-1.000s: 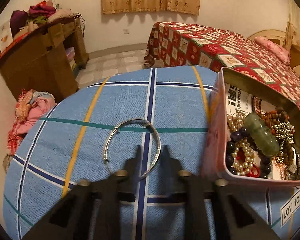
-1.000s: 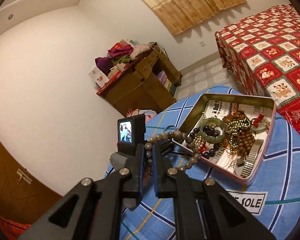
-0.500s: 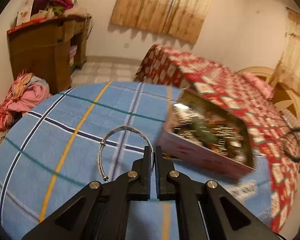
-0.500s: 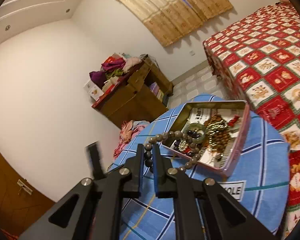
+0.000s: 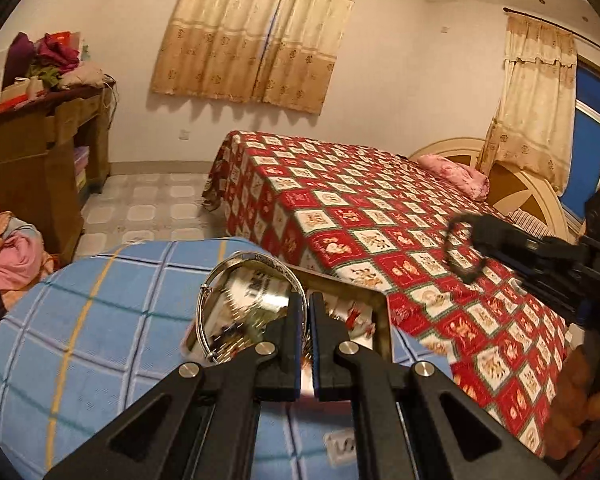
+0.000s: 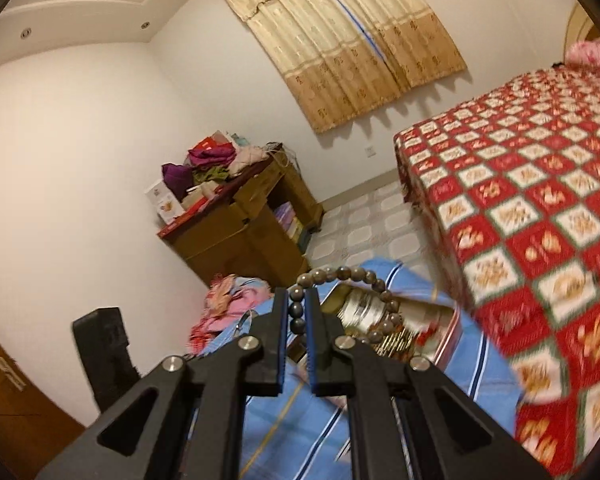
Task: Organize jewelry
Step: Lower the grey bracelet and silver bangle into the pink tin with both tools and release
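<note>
Left wrist view: left hand-held gripper is pinching the silver bangle by its thin rim, above the tin on the table; bangle risks pivoting out.
Right wrist view: right hand-held gripper is clamping the bead bracelet aloft; elastic beads risk rolling free.

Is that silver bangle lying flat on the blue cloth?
No, the left gripper has the silver bangle pinched, lifted above the blue cloth.
</note>
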Tool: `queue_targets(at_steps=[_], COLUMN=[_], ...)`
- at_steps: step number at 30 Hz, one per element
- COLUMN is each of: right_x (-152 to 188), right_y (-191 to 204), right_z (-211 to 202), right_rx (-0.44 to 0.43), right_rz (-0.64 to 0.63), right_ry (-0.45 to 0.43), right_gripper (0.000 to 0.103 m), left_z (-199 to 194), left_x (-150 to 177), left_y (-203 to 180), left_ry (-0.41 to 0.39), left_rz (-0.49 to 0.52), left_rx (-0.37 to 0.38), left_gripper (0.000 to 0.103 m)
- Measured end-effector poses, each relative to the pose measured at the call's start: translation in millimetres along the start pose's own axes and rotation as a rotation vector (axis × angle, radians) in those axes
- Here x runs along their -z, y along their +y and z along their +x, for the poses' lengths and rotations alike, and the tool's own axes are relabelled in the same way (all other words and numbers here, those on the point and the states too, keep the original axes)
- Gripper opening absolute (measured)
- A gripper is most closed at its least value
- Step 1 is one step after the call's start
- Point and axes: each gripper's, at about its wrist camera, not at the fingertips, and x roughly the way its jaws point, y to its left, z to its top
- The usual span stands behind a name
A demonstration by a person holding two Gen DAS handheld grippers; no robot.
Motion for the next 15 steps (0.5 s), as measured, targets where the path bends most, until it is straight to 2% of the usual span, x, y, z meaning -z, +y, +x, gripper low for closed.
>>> queue_targets(at_steps=[5,11,15], right_x=[-8.4,2.2,11.4], right_y=[-23.3,-44.5,-50.6], right_z=[57.5,112.4,138.1], right_rx=[0.078,0.122,0.152], right_rz=[-0.031,-0.049,-0.067], right_ry=[0.05,0.152,0.223], right_gripper=[0.01,0.01,0.011], left_z=[35.1,63.0,73.4], left_x=[9.6,20.4,22.2], left_y=[-2.3,-1.5,7.2], left_ry=[0.065,0.133,0.157], left_rz=[-0.014,0.011,-0.009], left_rx=[-0.021,-0.099,-0.141], left_gripper=[0.002,0.002,0.002])
